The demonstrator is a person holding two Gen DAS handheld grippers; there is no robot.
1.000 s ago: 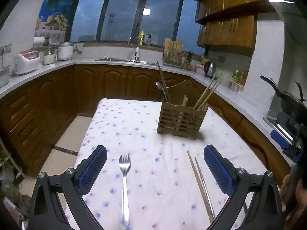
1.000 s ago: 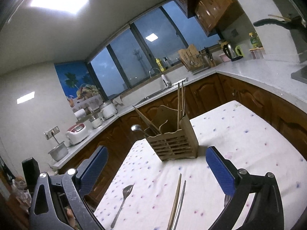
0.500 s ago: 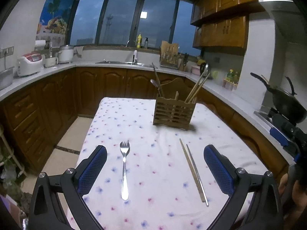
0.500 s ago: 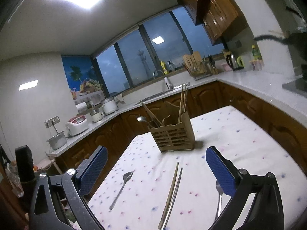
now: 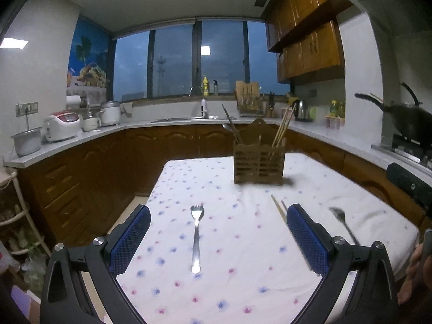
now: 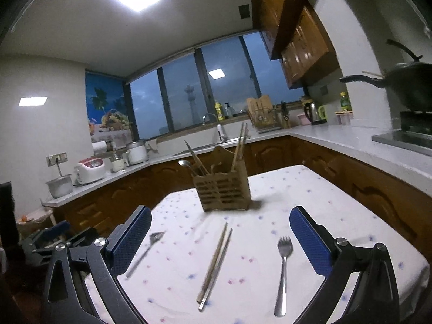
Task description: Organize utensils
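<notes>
Surface [image 5: 221, 291]: rectangular, draped in a soft white cloth printed with small blue and pink flowers; left and far edges dropped off toward dark wood cabinets, right edge ran near the kitchen counter [image 5: 337, 141]. Broad bare cloth lay between the items.

Left hand-held gripper [image 5: 218, 236]: black frame, blue ribbed pads, jaws spread wide, nothing held, hovering over the near edge.

Right hand-held gripper [image 6: 220, 240]: same build, jaws equally wide apart, nothing held.

Left fork [image 5: 196, 239]: polished metal, slim handle, flat on the cloth between the left pads, tines toward the far edge.

Chopsticks [image 6: 215, 259]: one pair, one wood-toned, one metallic, side by side and touching, flat at mid-surface, well apart from both forks.

Right fork [image 6: 282, 271]: metal, flat, just inside the right pad.

Utensil holder [image 6: 222, 190]: slatted wood box, upright near the far edge, holding upright chopsticks and a metal spoon [image 6: 185, 163].

Wok [image 6: 405, 86]: dark, on the stove at right.
</notes>
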